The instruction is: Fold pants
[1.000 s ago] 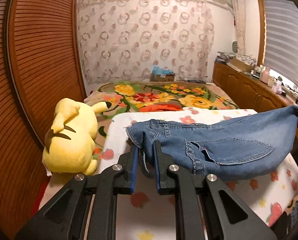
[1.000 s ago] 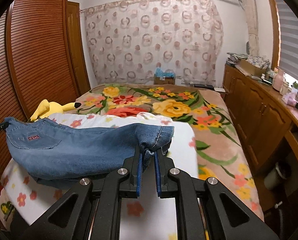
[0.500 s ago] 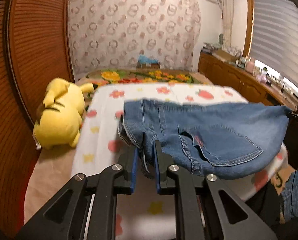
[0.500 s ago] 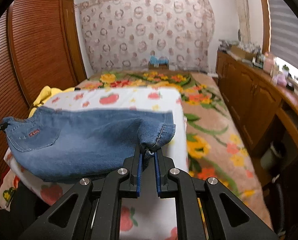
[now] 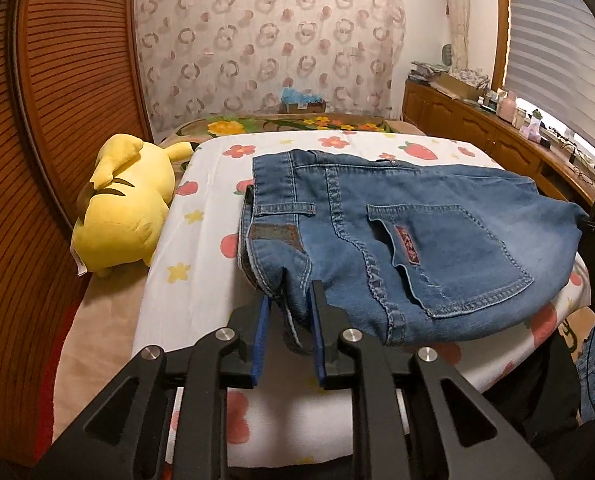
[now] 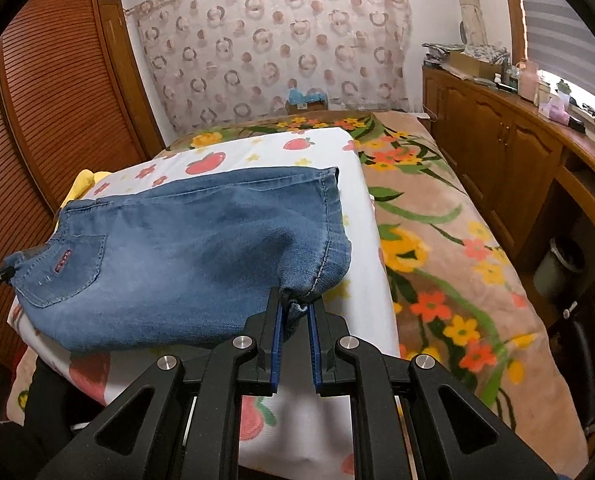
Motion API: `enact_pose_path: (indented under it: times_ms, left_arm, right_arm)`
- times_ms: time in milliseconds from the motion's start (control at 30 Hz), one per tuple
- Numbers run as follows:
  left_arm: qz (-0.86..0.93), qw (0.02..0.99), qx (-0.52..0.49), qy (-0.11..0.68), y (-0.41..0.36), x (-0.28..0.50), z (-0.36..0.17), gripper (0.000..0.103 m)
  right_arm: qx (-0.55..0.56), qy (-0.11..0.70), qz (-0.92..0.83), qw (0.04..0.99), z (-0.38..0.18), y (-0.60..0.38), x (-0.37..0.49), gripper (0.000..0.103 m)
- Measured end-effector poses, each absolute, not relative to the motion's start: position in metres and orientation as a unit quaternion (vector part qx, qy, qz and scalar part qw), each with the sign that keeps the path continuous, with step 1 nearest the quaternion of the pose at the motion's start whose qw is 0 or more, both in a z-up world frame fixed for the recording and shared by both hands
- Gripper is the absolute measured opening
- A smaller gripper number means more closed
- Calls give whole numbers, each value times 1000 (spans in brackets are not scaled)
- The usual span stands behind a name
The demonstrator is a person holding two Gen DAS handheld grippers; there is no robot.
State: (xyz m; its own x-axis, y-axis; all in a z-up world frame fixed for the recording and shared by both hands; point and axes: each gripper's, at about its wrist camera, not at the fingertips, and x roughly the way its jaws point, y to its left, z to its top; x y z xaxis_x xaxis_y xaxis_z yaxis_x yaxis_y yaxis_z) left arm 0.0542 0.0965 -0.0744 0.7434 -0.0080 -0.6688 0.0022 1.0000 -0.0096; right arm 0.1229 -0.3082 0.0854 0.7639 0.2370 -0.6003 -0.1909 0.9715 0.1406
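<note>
A white fruit-and-flower cloth (image 5: 201, 264) covers the near bed. On it lie the folded jeans (image 5: 437, 240). The left gripper (image 5: 289, 300), its jaws just widening, loosely flanks the waistband corner; the right gripper (image 6: 296, 304) pinches the hem. One yellow plush (image 5: 125, 208) lies beyond, partly hidden in the right view.

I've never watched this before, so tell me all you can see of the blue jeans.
The jeans are faded blue denim, folded and lying on the flower-print sheet. A back pocket with a small red tag, a belt loop and a brown waist patch show. The left gripper has just been opening around the waistband corner; the right gripper pinches the hem end.
</note>
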Motion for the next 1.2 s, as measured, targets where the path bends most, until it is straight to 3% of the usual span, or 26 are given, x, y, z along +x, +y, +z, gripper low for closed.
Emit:
enact_pose_path:
  times_ms: [67, 233, 367, 500, 733, 1000, 1200]
  left_arm:
    - [-1, 934, -6, 358, 97, 52, -75, 22]
    - [-3, 940, -10, 341, 104, 42, -69, 42]
    - [-7, 942, -17, 336, 108, 39, -64, 52]
    - [-25, 943, -25, 331, 103, 42, -64, 82]
    - [-52, 941, -16, 334, 73, 56, -65, 82]
    - [-74, 942, -17, 327, 37, 72, -66, 82]
    - [-88, 939, -10, 332, 14, 80, -71, 82]
  right_arm:
    - [38, 325, 113, 938, 80, -312, 119, 11]
    - [41, 326, 113, 938, 74, -315, 116, 11]
    - [44, 328, 113, 937, 71, -315, 117, 11]
    - [47, 327, 112, 937, 71, -315, 117, 11]
    - [50, 327, 107, 938, 70, -314, 115, 16]
    - [55, 325, 98, 939, 75, -312, 112, 35]
    - [54, 326, 93, 939, 74, -312, 112, 37]
